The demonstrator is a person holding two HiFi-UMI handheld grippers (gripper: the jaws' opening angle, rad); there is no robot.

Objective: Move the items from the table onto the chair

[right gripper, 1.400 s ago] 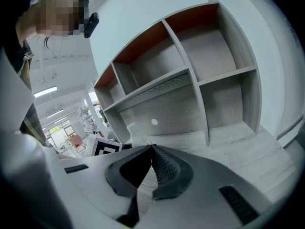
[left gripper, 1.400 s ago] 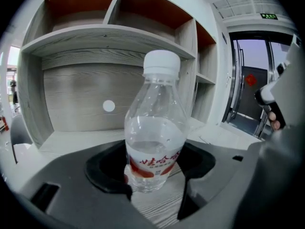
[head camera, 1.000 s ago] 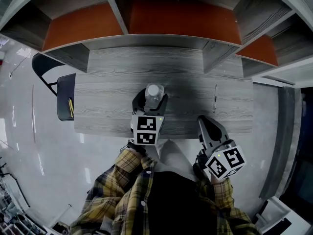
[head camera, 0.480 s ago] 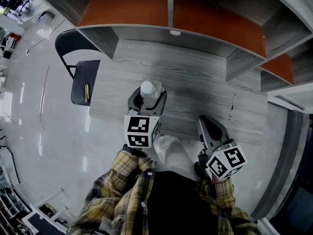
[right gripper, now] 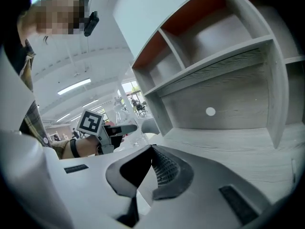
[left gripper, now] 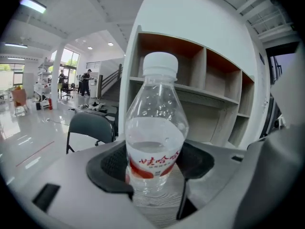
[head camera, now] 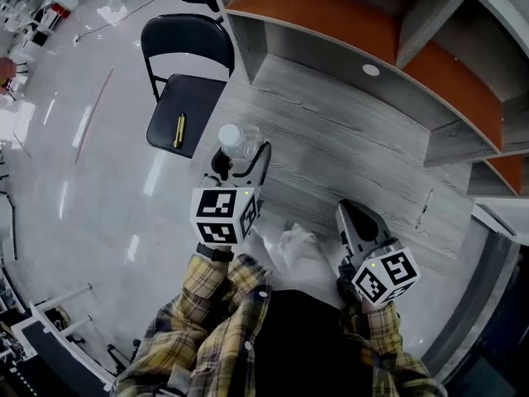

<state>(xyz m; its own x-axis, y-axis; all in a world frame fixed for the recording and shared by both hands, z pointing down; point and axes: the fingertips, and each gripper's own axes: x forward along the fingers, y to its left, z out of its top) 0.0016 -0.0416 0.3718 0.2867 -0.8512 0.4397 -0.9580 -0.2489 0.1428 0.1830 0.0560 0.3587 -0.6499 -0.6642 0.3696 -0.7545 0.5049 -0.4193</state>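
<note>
Water bottle (left gripper: 156,142) in my left gripper (head camera: 241,157), over the table's (head camera: 347,147) left end, just beside the chair (head camera: 198,102).
I worry about the set-down: the seat is small and a yellow pen (head camera: 178,129) lies on it, so a base landing on the pen or the edge could tip the bottle; smooth, round and part full, it could also slide in the grip on a quick swing. Left jaws stand wide, pressing both sides of the bottle at its label. Right gripper (head camera: 354,213) is closed on nothing, at the table's near edge.
</note>
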